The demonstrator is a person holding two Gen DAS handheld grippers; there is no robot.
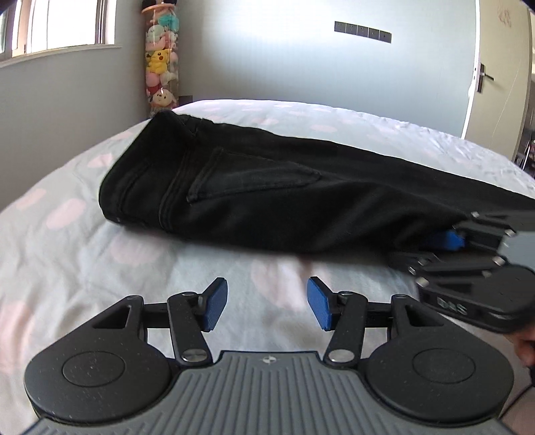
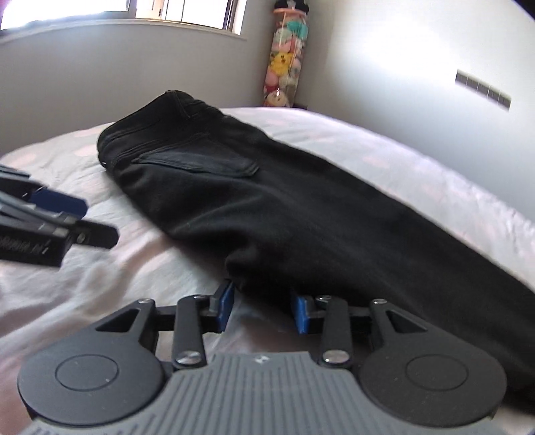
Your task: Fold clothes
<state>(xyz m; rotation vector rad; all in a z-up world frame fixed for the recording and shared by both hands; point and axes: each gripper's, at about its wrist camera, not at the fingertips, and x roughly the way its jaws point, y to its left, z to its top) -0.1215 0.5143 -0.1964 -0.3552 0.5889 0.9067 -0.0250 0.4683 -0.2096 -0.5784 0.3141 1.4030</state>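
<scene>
Black jeans (image 1: 267, 187), folded lengthwise, lie across the bed with the waistband at the far left and a back pocket facing up. My left gripper (image 1: 267, 302) hovers open over bare sheet, just short of the jeans' near edge, with nothing between its blue pads (image 1: 214, 304). In the left wrist view my right gripper (image 1: 438, 241) comes in from the right at the jeans' near edge. In the right wrist view the jeans (image 2: 284, 207) run off to the right. There the right gripper (image 2: 262, 306) stands open, its tips at the cloth's edge and only sheet between the pads. The left gripper (image 2: 97, 221) shows at the left.
The bed (image 1: 83, 261) has a pale sheet with pink blotches. A tall clear tube of plush toys (image 1: 162, 67) stands in the far corner under a window (image 1: 60, 23). A door (image 1: 495, 83) is at the far right. A hand (image 1: 525, 344) holds the right gripper.
</scene>
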